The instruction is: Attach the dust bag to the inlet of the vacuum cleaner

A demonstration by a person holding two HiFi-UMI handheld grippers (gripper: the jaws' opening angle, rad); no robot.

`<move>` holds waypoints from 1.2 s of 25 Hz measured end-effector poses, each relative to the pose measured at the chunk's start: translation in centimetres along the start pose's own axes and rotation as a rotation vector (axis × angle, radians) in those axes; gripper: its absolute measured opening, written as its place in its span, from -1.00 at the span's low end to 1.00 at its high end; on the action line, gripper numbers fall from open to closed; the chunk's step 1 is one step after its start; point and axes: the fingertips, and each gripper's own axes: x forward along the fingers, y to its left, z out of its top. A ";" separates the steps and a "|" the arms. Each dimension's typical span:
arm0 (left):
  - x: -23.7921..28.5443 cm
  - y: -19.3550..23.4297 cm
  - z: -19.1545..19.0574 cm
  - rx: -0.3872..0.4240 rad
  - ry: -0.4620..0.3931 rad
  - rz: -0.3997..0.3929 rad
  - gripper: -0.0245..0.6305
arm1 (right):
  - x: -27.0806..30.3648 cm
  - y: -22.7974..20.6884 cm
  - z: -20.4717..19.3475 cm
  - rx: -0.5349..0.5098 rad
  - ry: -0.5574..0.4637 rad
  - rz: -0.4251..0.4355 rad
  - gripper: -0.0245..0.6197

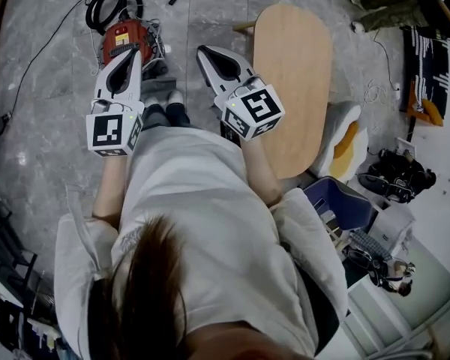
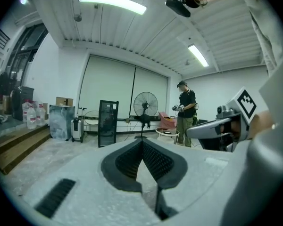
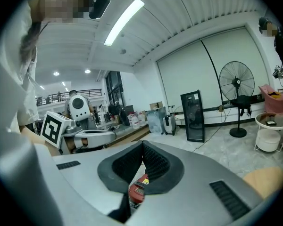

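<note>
The red vacuum cleaner lies on the grey floor ahead of the person's feet, its black hose coiled behind it. In the head view both grippers are held level in front of the body, well above the vacuum. My left gripper is shut with nothing in it, its ribbed pads meeting at the tip. My right gripper is shut and empty too; a bit of the red vacuum shows below its pads. I cannot make out a dust bag.
An oval wooden table stands to the right of the vacuum. A thin cable trails across the floor at the left. Far off are a pedestal fan, a black cabinet, a standing person and a round white side table.
</note>
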 end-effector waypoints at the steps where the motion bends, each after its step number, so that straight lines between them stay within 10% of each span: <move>1: -0.2 -0.3 0.3 0.006 -0.008 -0.006 -0.87 | -0.4 0.1 0.0 0.001 -0.003 -0.003 -0.92; 30: -3.4 -5.1 2.5 0.068 -0.102 -0.021 -0.87 | -6.2 -0.5 -0.1 0.023 -0.060 -0.049 -0.92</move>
